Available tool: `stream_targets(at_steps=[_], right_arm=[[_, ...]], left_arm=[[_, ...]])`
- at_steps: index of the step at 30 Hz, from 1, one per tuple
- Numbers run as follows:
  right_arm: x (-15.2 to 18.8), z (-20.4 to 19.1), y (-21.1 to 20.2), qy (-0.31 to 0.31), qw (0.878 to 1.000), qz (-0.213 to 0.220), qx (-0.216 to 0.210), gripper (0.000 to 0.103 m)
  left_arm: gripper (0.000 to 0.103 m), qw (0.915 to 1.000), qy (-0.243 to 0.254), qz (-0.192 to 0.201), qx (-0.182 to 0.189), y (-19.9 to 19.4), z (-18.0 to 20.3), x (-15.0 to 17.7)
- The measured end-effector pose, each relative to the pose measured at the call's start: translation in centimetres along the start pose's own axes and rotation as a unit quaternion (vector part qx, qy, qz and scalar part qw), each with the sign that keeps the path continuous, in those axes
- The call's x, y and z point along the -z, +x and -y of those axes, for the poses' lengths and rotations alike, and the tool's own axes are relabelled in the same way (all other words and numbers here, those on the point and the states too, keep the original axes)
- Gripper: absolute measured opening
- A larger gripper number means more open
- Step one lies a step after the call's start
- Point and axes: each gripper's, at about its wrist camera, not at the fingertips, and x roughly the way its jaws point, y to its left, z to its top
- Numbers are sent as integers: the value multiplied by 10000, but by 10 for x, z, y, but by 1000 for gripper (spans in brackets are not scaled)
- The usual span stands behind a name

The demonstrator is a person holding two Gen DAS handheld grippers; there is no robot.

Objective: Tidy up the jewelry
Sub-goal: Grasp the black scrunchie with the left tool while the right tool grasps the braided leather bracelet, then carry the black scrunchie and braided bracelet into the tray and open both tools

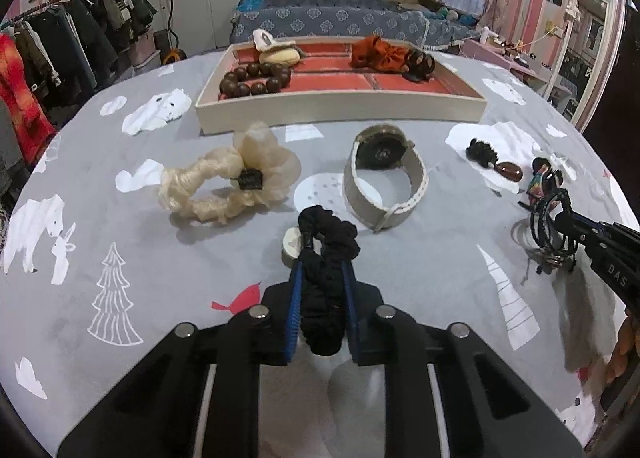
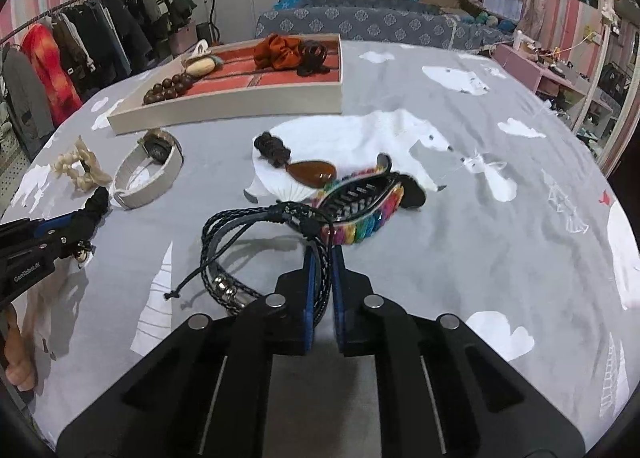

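My left gripper is shut on a black scrunchie just above the grey cloth. My right gripper is shut on a black braided leather bracelet; it also shows in the left wrist view. A rainbow hair claw lies just beyond the right gripper. A jewelry tray with red lining holds a wooden bead bracelet, an orange scrunchie and a dark clip. A cream scrunchie and a white-strapped watch lie before the tray.
A brown teardrop pendant on a dark knotted cord lies on the cloth near the hair claw. A small cream round piece sits under the black scrunchie. A clothes rack stands left, a bed behind the table.
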Motion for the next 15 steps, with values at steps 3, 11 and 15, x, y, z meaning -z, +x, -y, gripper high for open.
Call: stream_targets(at_steps=[3, 11, 15], right_arm=[[-1, 1, -4, 15, 10000, 34, -17, 9], [-17, 2, -18, 26, 9996, 295, -45, 9], [-39, 0, -20, -45, 9990, 432, -73, 9]], left_arm=[[19, 10000, 15, 59, 59, -6, 1, -1], [19, 9994, 13, 349, 80, -26, -1, -15], [19, 9989, -37, 455, 99, -31, -8, -32]])
